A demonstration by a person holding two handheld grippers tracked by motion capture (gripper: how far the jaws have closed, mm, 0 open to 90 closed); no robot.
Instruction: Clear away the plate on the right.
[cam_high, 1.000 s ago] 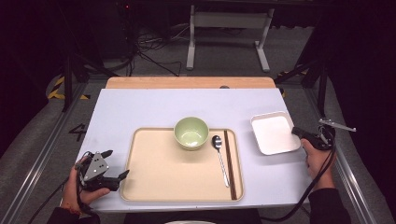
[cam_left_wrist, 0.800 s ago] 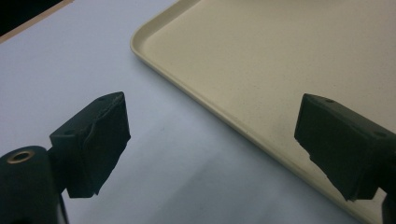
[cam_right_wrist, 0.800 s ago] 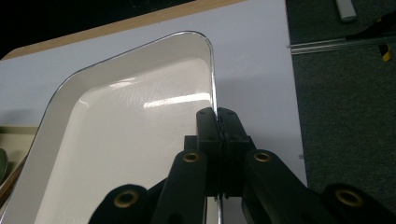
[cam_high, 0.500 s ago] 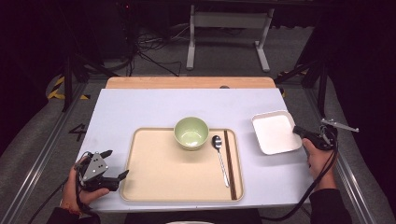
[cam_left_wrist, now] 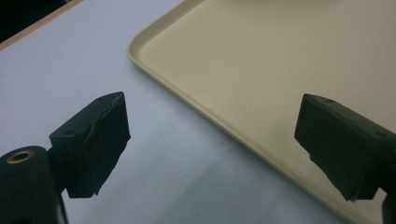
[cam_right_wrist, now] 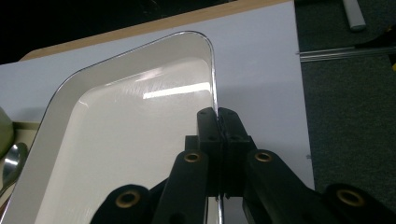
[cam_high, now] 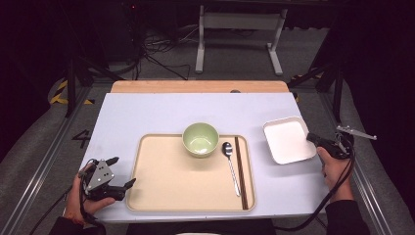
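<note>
Tabletop: dish [cam_right_wrist: 126,140] rim between right tongs [cam_right_wrist: 218,116]

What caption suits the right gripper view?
Right tongs shut on the rim of a white square glossy dish resting on the pale table.

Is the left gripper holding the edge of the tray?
No, the left gripper is open, with the tray rim passing between its jaws untouched.

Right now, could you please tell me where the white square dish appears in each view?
High view: white dish at right, beside the tray, its right rim pinched by the right tongs.
Right gripper view: centre-left, rim between the shut jaws.
Left gripper view: not in it.
Shared landmark: the spoon.
</note>
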